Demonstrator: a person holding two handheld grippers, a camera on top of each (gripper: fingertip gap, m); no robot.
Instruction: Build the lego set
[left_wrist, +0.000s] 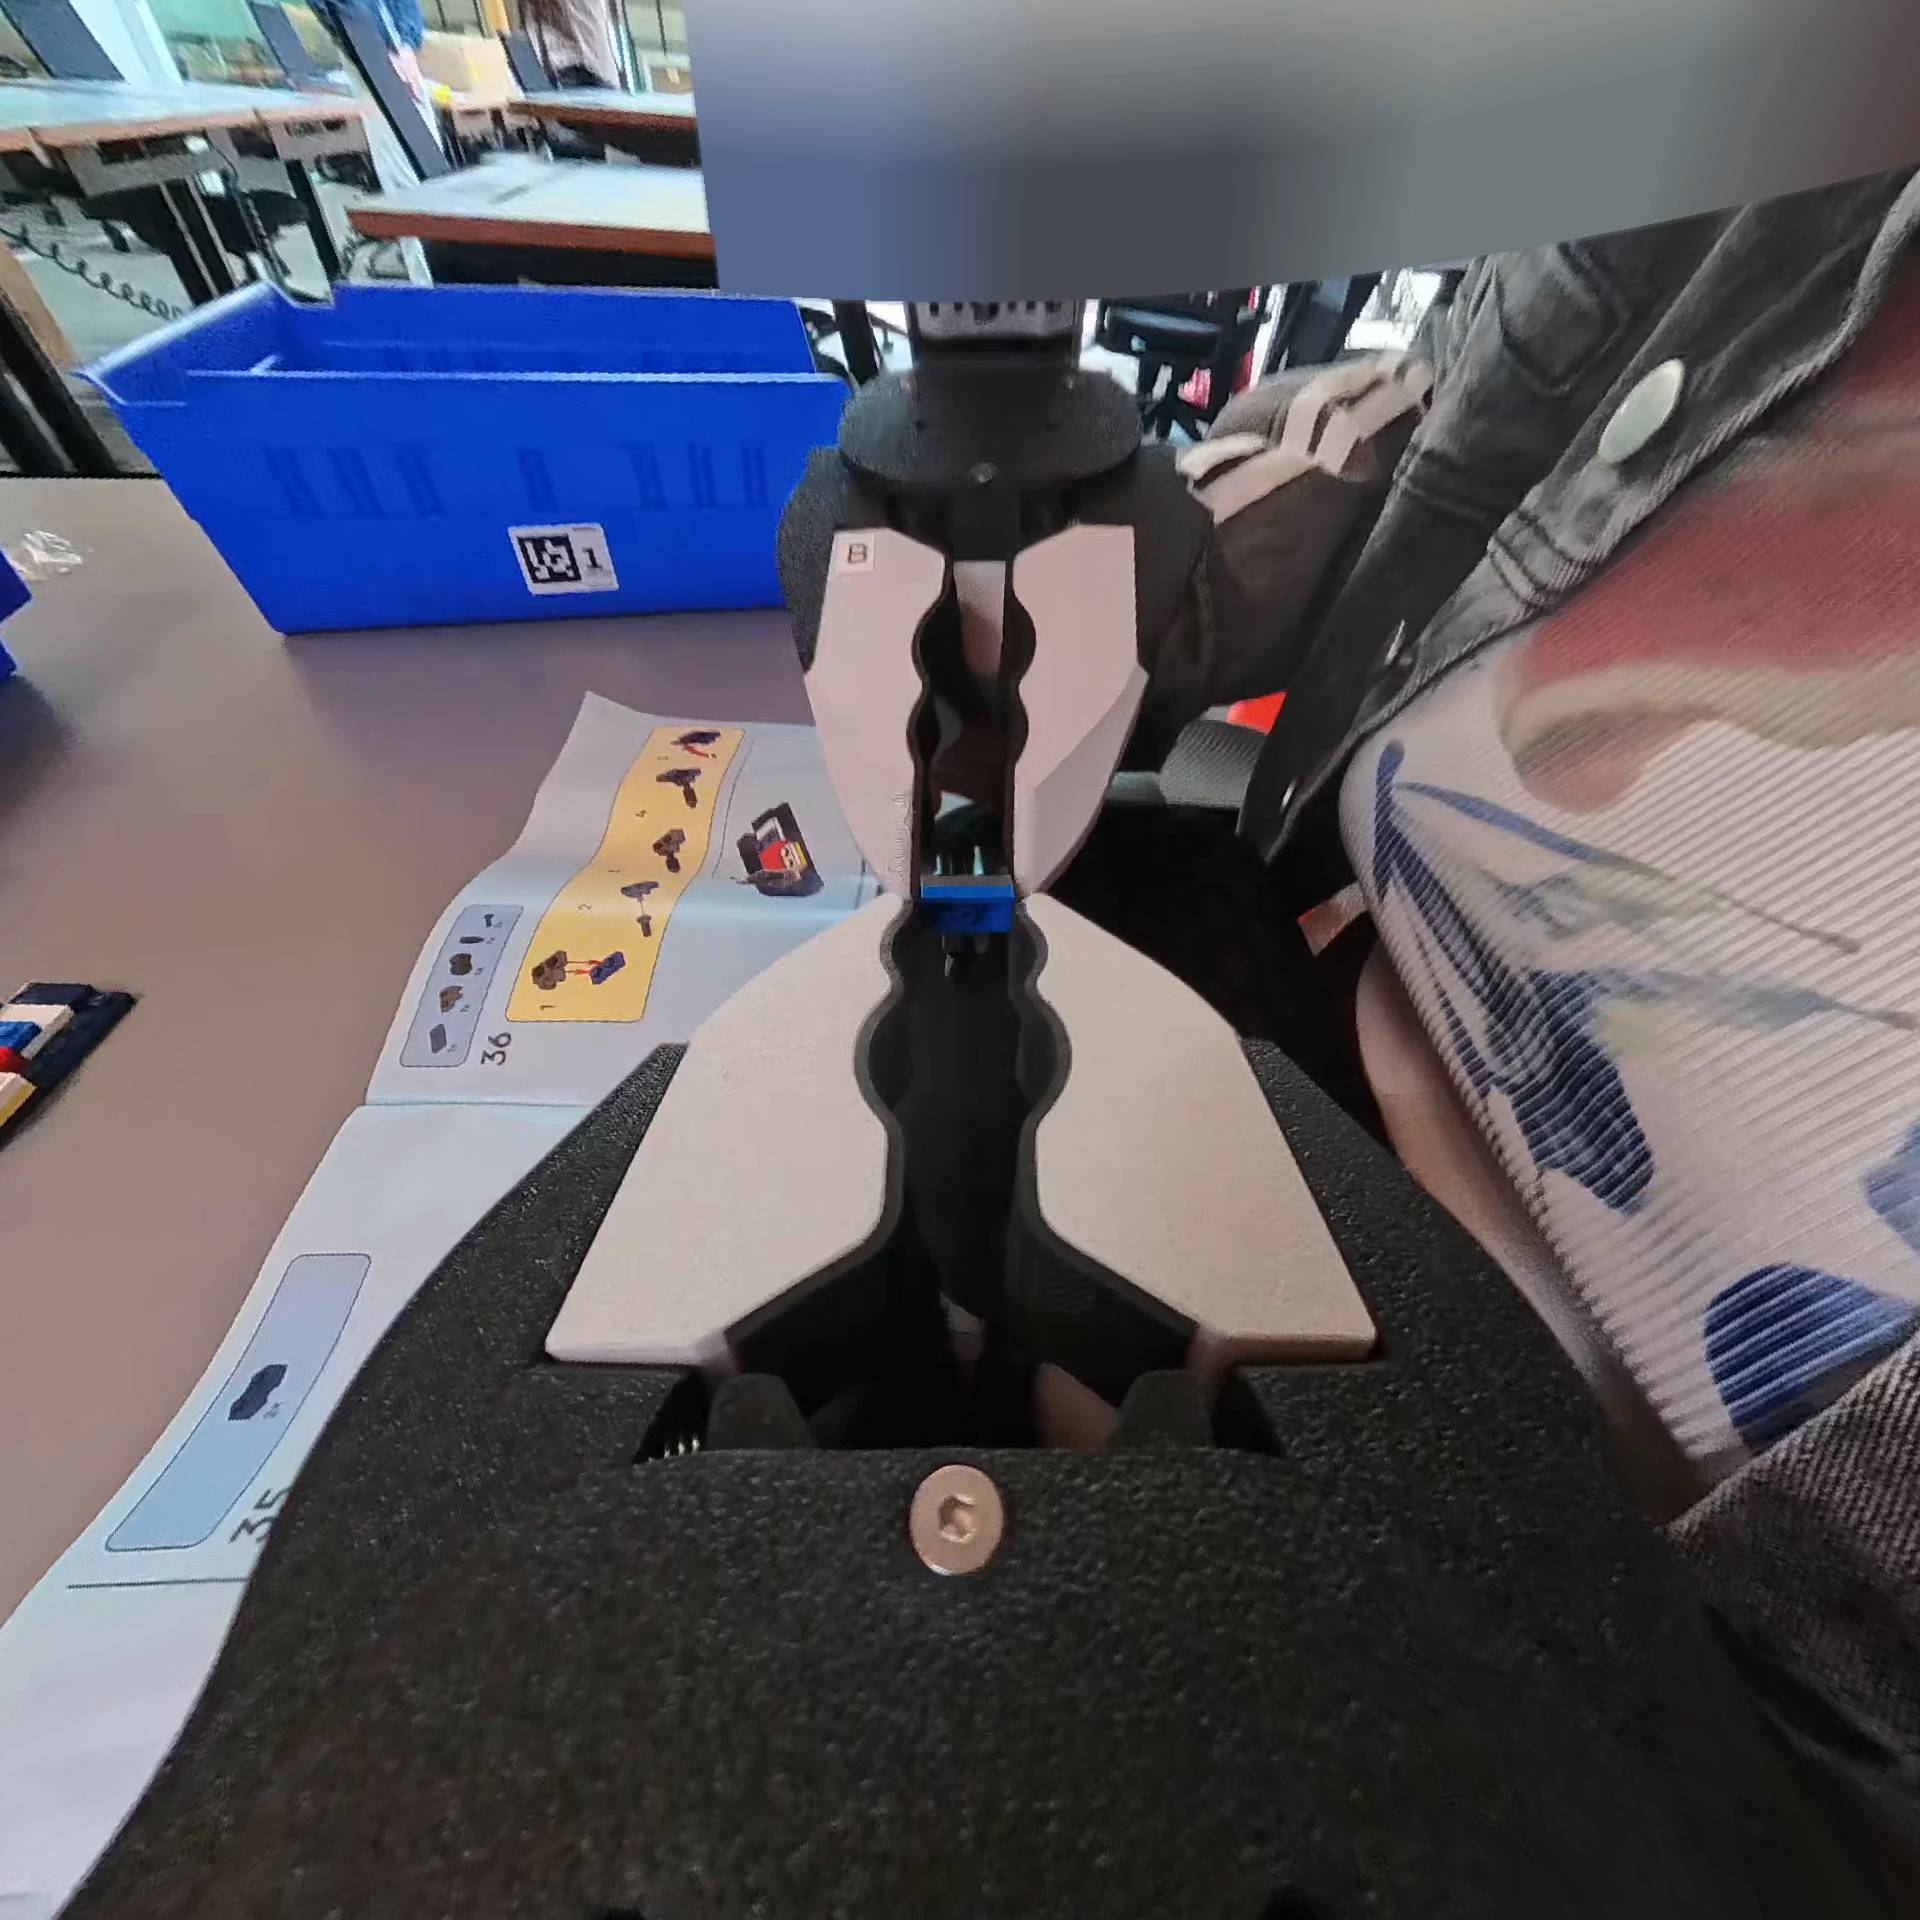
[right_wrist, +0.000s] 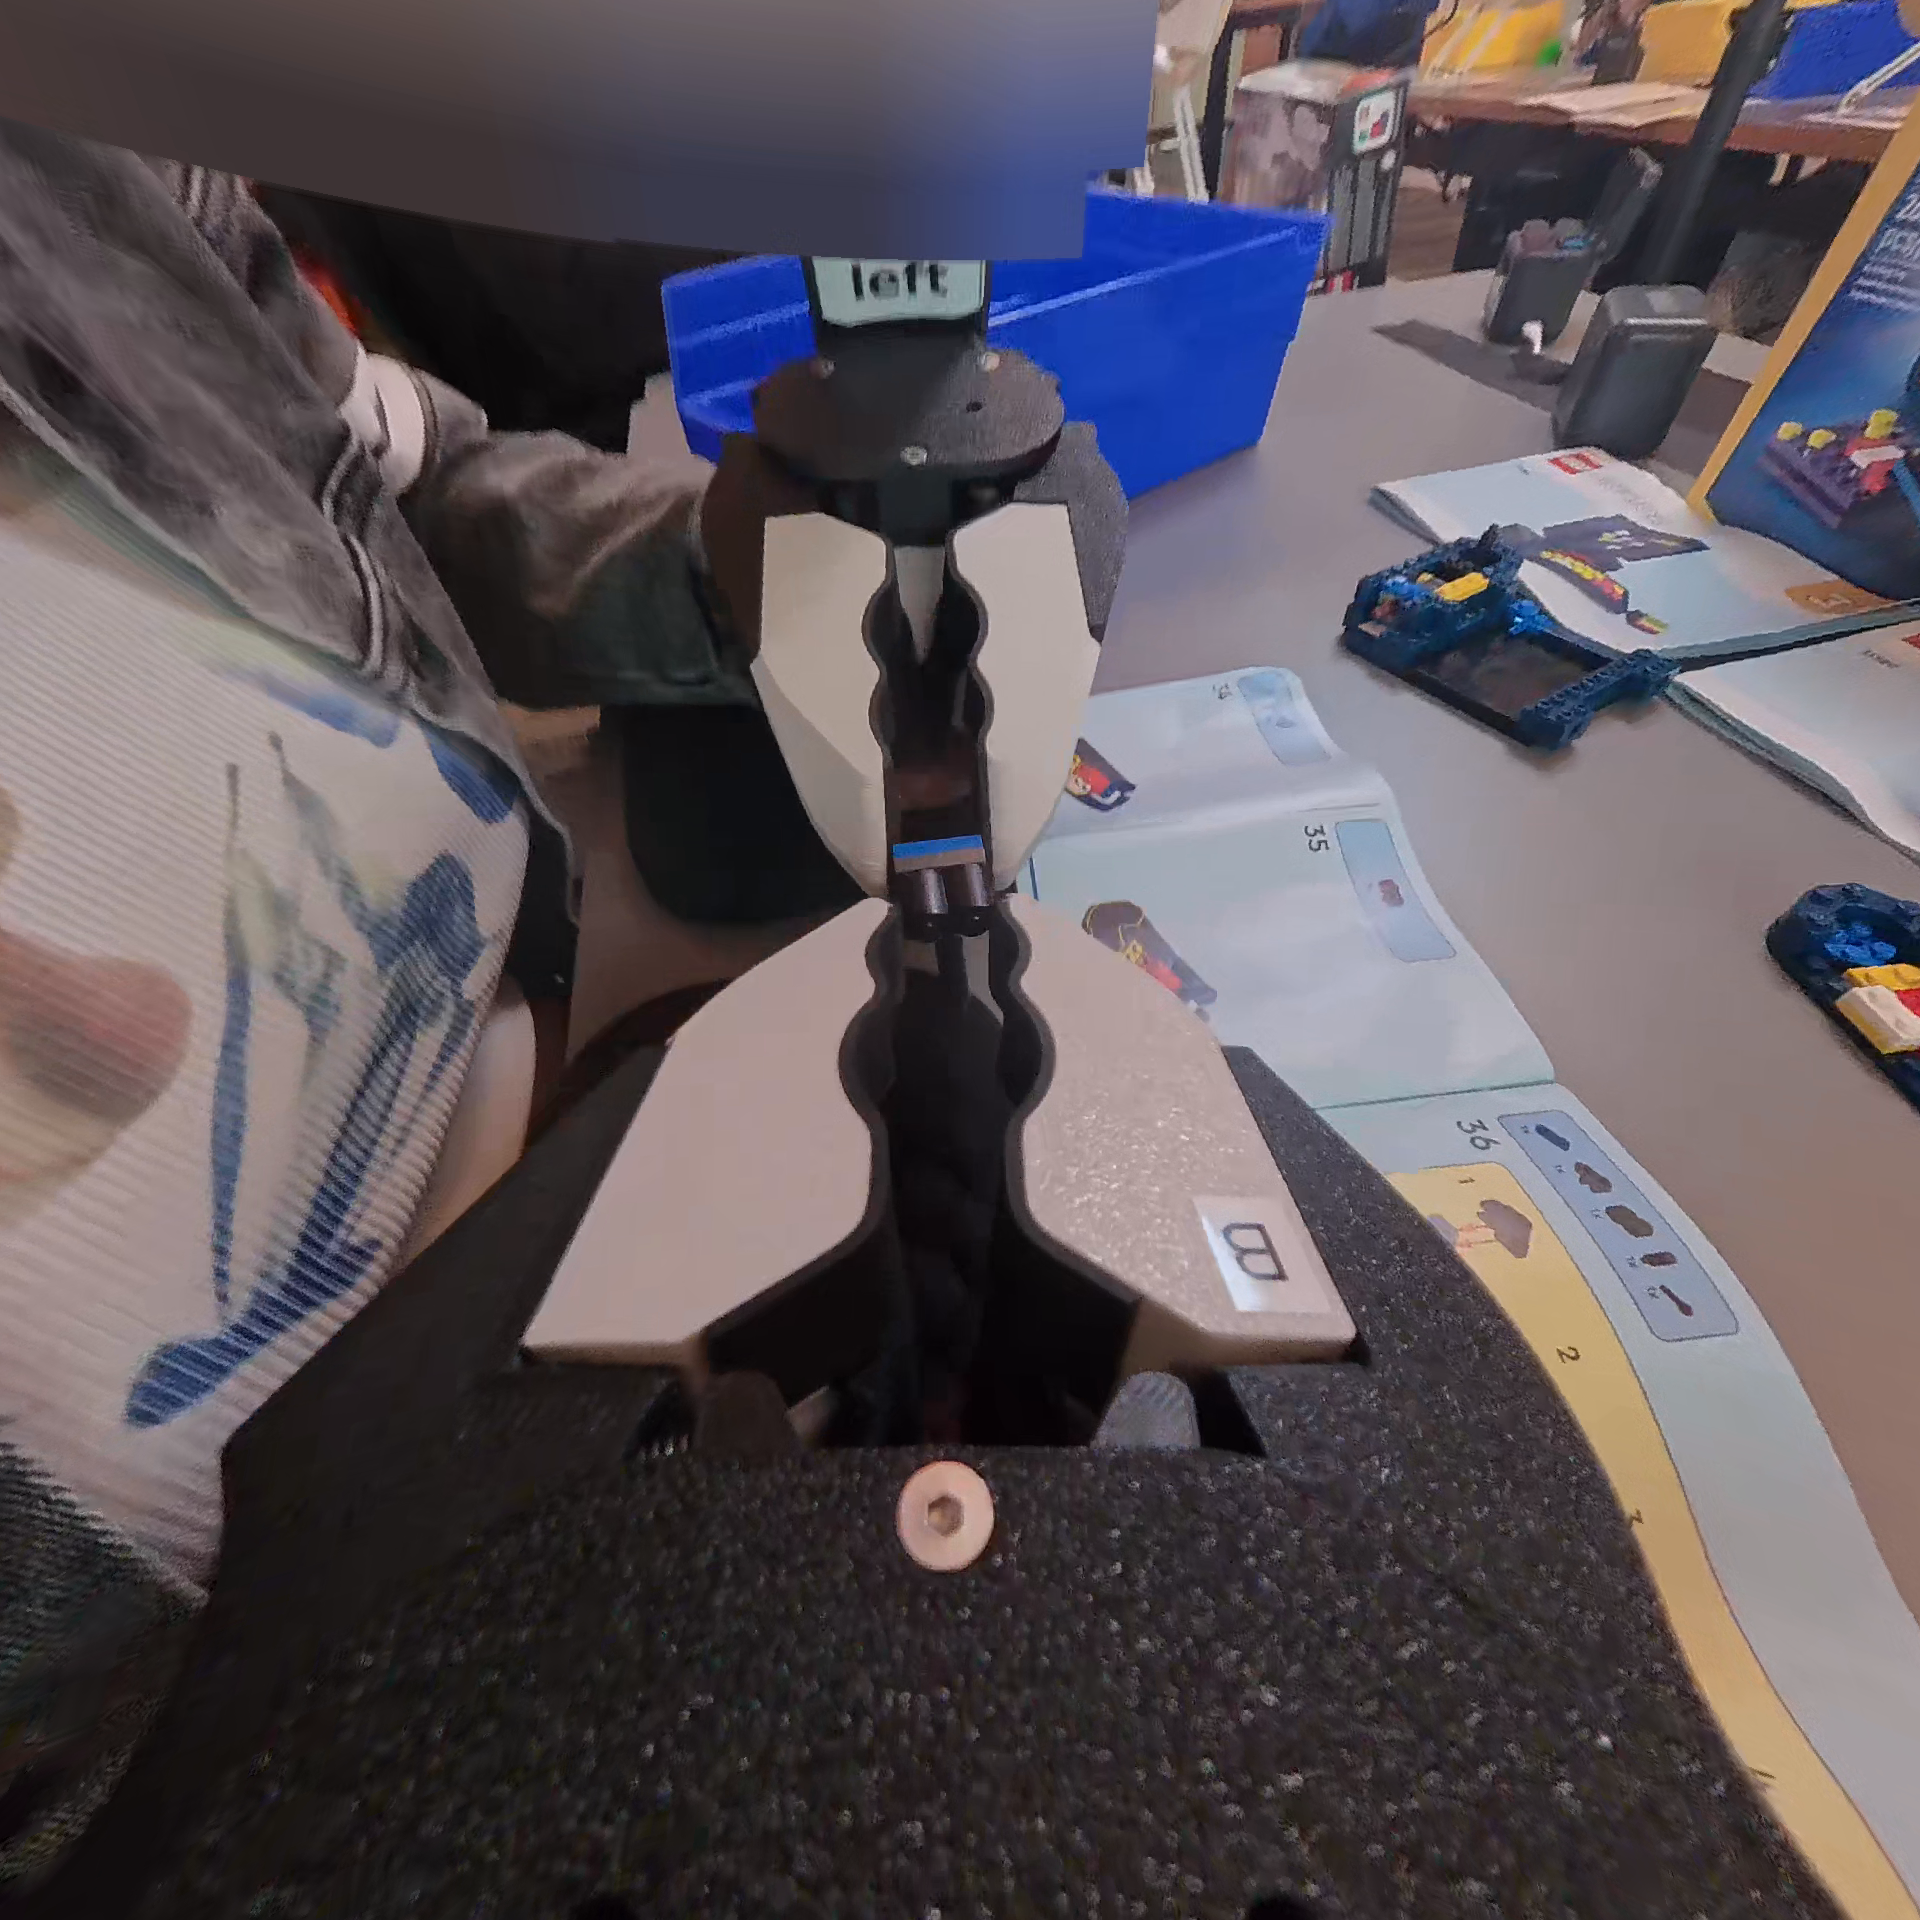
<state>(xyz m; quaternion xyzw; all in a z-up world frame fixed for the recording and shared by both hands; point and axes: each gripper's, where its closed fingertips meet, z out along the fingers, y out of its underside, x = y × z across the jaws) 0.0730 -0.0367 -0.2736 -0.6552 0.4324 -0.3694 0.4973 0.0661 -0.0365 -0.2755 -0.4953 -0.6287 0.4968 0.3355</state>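
Holding tip to tip above the desk (right_wrist: 1455, 343) edge, my left gripper (left_wrist: 966, 914) pinches a small blue plate brick (left_wrist: 966, 902); my right gripper (right_wrist: 940, 914) nips its dark pins (right_wrist: 940, 894). Light, rigid, slick plastic; flat sides grip best.

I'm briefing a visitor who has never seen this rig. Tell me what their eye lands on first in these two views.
First, the two grippers meeting tip to tip in mid-air over the table edge: the left gripper pinches a small blue plate, while the right gripper grips the dark studded piece joined to it. Next, the big blue bin behind them and the open instruction booklet spread on the grey table.
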